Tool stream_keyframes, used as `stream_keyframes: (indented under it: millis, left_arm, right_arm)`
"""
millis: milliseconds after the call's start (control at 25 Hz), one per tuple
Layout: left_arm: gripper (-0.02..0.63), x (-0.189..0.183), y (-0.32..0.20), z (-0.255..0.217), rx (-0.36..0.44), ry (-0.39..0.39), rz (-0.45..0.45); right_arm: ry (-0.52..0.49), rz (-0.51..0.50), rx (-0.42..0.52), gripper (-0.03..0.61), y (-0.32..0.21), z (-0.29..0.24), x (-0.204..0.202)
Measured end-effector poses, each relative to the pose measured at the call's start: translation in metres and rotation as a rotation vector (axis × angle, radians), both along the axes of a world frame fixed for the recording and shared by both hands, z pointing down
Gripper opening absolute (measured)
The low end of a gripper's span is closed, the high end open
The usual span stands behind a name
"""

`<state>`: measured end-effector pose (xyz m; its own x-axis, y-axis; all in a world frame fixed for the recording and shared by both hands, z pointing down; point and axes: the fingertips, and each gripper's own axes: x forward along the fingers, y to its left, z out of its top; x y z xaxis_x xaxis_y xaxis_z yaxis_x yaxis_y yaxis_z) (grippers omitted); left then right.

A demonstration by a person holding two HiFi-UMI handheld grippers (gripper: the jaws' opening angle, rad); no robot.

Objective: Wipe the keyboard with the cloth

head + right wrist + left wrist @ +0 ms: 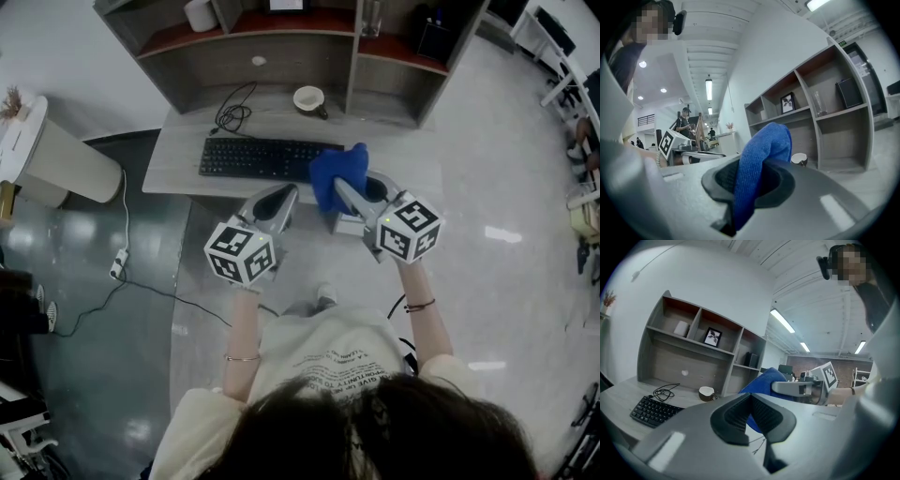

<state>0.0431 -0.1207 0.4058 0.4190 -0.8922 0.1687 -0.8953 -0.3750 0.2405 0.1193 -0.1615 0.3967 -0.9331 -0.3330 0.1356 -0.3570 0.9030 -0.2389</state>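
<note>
I'm clamping the blue cloth [336, 173] in the fingers of the right gripper [364, 191], the left gripper [278, 197] fingers together and empty, planning light, flat sweeps across the keyboard [262, 157] ahead of them.

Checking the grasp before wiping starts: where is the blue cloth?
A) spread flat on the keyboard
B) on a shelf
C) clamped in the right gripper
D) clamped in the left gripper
C: the blue cloth is pinched in the jaws of the right gripper; the left gripper is shut on nothing.
</note>
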Motion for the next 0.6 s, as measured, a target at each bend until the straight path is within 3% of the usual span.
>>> stream_keyframes:
  millis: [600]
  left_arm:
    - [0.002,-0.007,-0.046,0.024,-0.067,0.002,0.074]
  right_arm:
    - [0.017,0.073,-0.073,0.058,-0.042,0.030,-0.014]
